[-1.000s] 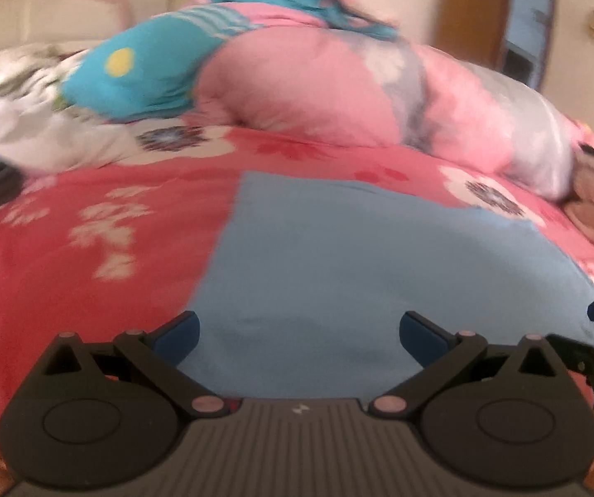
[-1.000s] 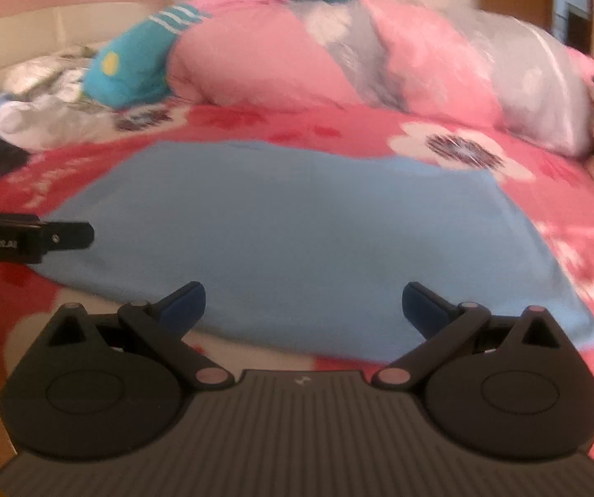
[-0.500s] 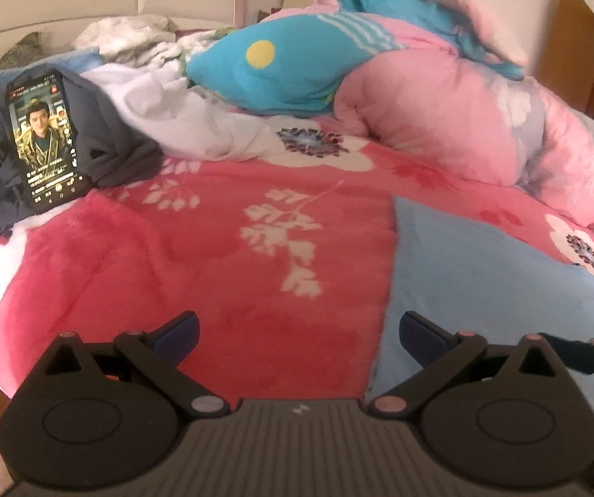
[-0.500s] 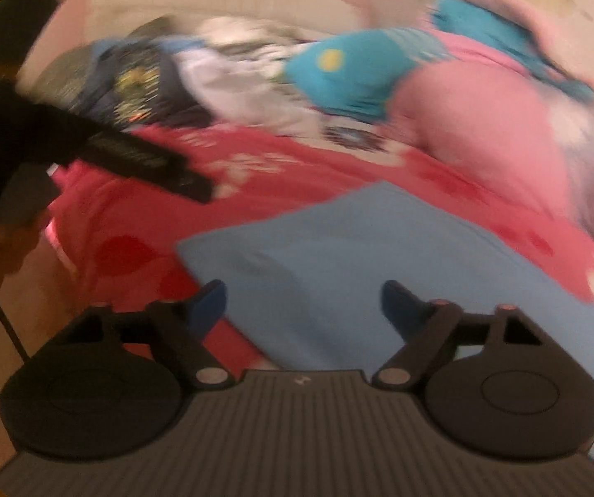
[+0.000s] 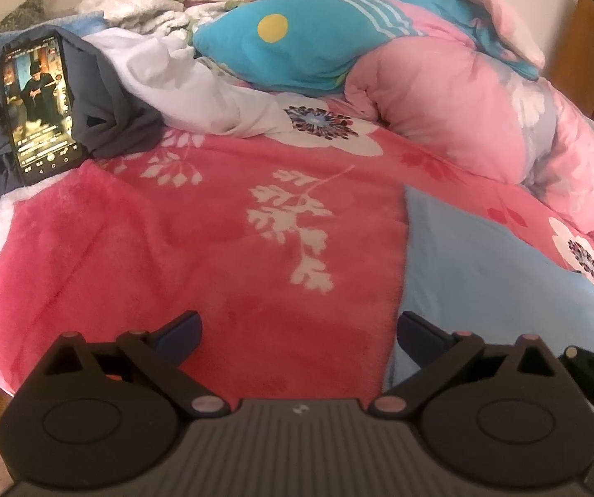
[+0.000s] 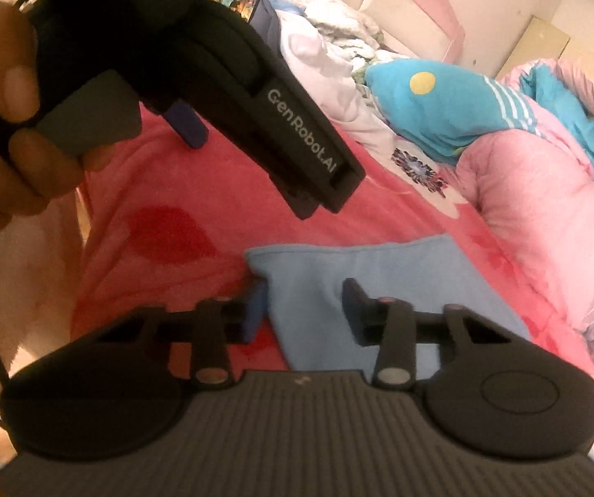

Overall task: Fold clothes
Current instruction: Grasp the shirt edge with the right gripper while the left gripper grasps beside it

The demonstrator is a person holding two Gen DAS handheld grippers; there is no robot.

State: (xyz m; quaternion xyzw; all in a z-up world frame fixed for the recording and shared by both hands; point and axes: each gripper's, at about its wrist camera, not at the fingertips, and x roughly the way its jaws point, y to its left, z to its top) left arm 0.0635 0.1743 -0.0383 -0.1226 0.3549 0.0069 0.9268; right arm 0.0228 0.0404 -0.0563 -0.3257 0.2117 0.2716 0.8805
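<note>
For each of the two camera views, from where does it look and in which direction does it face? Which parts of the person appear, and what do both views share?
Left wrist: sits behind the open left gripper, faces across the red floral blanket toward the phone; no hand shows.
Right wrist: sits behind the right gripper, its fingers astride the light blue cloth edge, faces leftward; the person's hand holding the left gripper shows.
Shared: blanket, blue cloth, teal pillow, white clothes.
</note>
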